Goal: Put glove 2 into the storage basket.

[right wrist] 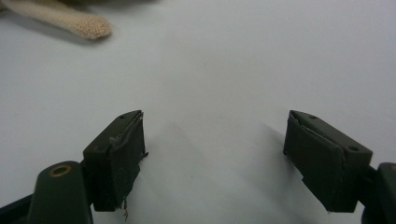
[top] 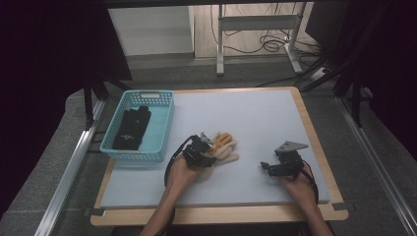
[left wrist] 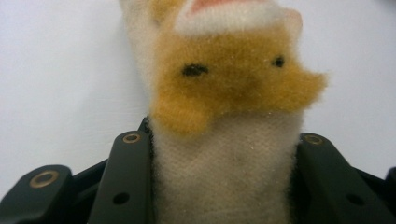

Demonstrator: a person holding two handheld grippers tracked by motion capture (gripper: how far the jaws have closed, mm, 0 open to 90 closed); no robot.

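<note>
Glove (top: 223, 147), cream and tan, fuzzy, lies on the pale blue mat (top: 255, 123) just left of the middle of the high view. In the left gripper view its cream cuff (left wrist: 224, 177) sits between the two black jaws, with the tan furry part and two small dark marks above it. Left gripper (top: 202, 150) is over the glove's cuff end; its jaws press in on the cuff from both sides, pinching the glove. The glove rests flat on the mat, not lifted.

Right gripper (top: 275, 166) sits lower right of centre in the high view, well apart from the glove. Its jaws are spread wide with nothing between them; bare mat shows in the gap in the right gripper view, and a cream glove fingertip (right wrist: 91, 24) pokes in at the upper left of that frame.

Basket (top: 162, 128), light blue, stands at the left edge of the mat, upper left of the glove. A black glove (top: 133, 129) already lies inside it.

Judgement: work looks like sorting gloves into the basket. One in; grip on the second appears made. Left: lift, carry to the basket, release.
</note>
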